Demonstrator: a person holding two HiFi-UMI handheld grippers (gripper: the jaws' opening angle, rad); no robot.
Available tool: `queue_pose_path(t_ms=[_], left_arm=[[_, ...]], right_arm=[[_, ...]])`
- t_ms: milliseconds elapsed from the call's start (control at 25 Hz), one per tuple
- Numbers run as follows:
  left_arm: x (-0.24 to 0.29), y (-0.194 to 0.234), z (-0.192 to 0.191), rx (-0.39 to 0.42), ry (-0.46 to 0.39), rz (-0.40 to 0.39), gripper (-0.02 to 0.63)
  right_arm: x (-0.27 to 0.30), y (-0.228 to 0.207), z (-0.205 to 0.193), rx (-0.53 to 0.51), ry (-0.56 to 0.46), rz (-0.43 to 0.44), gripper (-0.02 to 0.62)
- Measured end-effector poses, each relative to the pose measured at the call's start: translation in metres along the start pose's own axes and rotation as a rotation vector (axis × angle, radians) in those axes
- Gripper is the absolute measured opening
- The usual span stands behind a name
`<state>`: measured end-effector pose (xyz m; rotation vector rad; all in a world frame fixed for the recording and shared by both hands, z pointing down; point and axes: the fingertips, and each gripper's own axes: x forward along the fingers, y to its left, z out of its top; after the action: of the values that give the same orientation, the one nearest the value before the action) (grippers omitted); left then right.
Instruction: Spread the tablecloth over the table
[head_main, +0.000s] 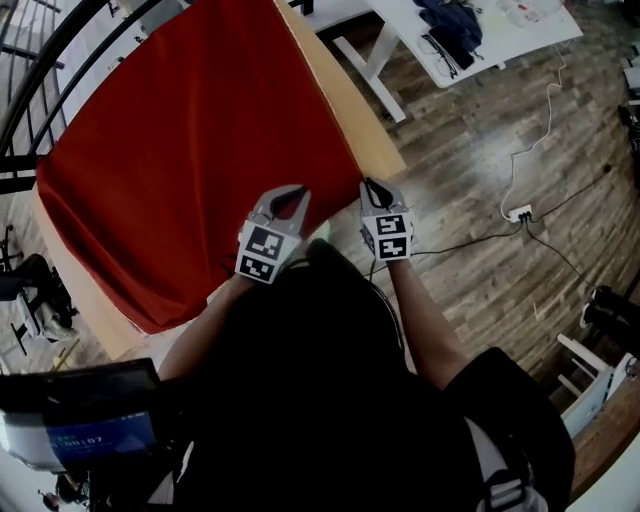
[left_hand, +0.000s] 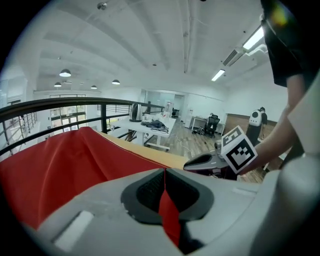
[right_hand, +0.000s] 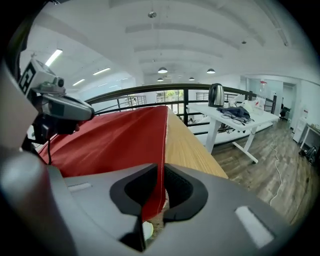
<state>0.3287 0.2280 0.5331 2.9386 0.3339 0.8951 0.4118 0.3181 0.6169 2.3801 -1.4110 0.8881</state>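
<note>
Two grippers, side by side. Left gripper (head_main: 298, 192): jaws pinching the hem of the one red tablecloth (head_main: 190, 150). Right gripper (head_main: 368, 185): same hem pinched. Cloth lies ahead of both on the one wooden table (head_main: 350, 110), with a bare strip beyond the right gripper.

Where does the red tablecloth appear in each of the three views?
Head view: the tablecloth fills the upper left.
Left gripper view: left half, a fold running down between the jaws.
Right gripper view: centre-left, its hem running down between the jaws.
Shared landmark: the wooden table, bare along the cloth's right edge.
</note>
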Motion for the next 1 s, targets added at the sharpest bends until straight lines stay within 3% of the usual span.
queue_pose_path(t_ms=[80,240,440,560,720,880,1000], left_arm=[[0.014,-0.01,-0.003,0.0,0.027,-0.027,0.045],[0.03,-0.028,-0.012,0.025,0.088,-0.063,0.075],[0.023,-0.026,-0.014,0.024,0.109,-0.029,0.069],[0.02,-0.012,-0.021,-0.004,0.133,0.007,0.075],[0.023,-0.002,-0.04,-0.037,0.199,0.024,0.108],[0.029,-0.003,-0.053,-0.038,0.221,0.03,0.117],[0.027,-0.004,-0.061,-0.051,0.24,0.042,0.132]], right_arm=[[0.004,0.001,-0.001,-0.011,-0.003,0.029,0.087],[0.017,0.0,-0.015,-0.038,0.052,0.034,0.106],[0.014,-0.005,-0.018,-0.04,0.069,0.04,0.017],[0.003,-0.037,-0.003,-0.009,0.03,-0.02,0.017],[0.002,-0.1,0.011,-0.048,0.033,-0.127,0.017],[0.01,-0.135,0.006,-0.084,0.083,-0.156,0.018],[0.014,-0.145,-0.005,-0.052,0.116,-0.165,0.023]])
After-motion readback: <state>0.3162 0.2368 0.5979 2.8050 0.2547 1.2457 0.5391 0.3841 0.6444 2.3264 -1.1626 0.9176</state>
